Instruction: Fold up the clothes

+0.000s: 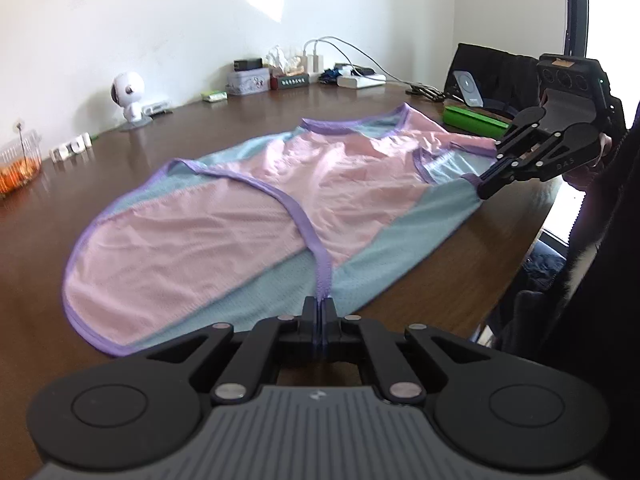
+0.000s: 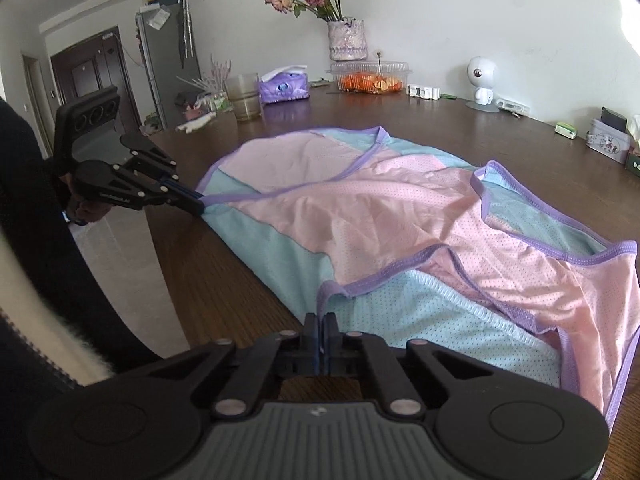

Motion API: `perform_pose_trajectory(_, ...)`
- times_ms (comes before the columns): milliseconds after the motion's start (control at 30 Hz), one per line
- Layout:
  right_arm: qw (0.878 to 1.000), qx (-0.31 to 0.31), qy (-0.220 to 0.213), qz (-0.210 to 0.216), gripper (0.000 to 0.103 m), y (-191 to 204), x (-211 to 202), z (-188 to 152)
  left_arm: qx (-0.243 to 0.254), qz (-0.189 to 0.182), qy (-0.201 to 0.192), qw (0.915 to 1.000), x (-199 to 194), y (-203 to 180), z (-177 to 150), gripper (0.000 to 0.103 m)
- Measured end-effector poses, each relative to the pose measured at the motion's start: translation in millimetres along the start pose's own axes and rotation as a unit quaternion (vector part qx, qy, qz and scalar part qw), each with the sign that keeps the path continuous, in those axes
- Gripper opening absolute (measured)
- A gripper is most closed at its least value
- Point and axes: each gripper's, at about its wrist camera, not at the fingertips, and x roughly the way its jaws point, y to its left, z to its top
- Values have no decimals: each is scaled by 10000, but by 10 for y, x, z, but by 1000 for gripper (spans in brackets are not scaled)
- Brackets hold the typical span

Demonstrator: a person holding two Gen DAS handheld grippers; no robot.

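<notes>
A pink and light-blue mesh vest with purple trim [image 1: 256, 208] lies spread on the dark wooden table [image 1: 60, 216], near its front edge. My left gripper [image 1: 319, 304] is shut on the vest's purple hem at the near bottom corner; it also shows in the right wrist view [image 2: 200, 204]. My right gripper [image 2: 320, 320] is shut on the purple trim at the armhole corner of the vest [image 2: 360, 216]; it also shows in the left wrist view [image 1: 480, 184]. Both grippers hold the cloth low, close to the tabletop.
Along the wall stand a white robot-shaped camera [image 1: 128, 100], a tin box [image 1: 248, 80], chargers with cables [image 1: 316, 60] and a green box [image 1: 472, 120]. A vase of flowers [image 2: 347, 38], a fruit container [image 2: 370, 76], a tissue pack [image 2: 284, 86] and a glass [image 2: 245, 96] stand at the far side.
</notes>
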Motion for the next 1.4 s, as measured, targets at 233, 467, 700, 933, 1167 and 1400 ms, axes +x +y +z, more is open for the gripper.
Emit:
perform_pose_trajectory(233,9982,-120,-454,-365,1,-266,-17,334,639,110,-408,9971,182,302,538,2)
perform_pose_trajectory(467,9957,-120,-283,-874,3,-703,273,663,838,94,64,9964,697,617,822,4)
perform_pose_trajectory(700,9881,-256,5,-1518,35,-859,-556,422,-113,312,78,9994,163,851,384,9)
perform_pose_trajectory(933,9926,-76,870,-839,36,-720,-673,-28,-101,246,452,9986,285,678,211,13)
perform_pose_trajectory(1167,9898,-109,989,-1022,4,-964,-608,24,104,358,538,9979,389,656,230,13)
perform_pose_trajectory(1400,9818,-393,1492,-1110,12,-1336,-419,191,-50,470,520,9975,382,709,231,13)
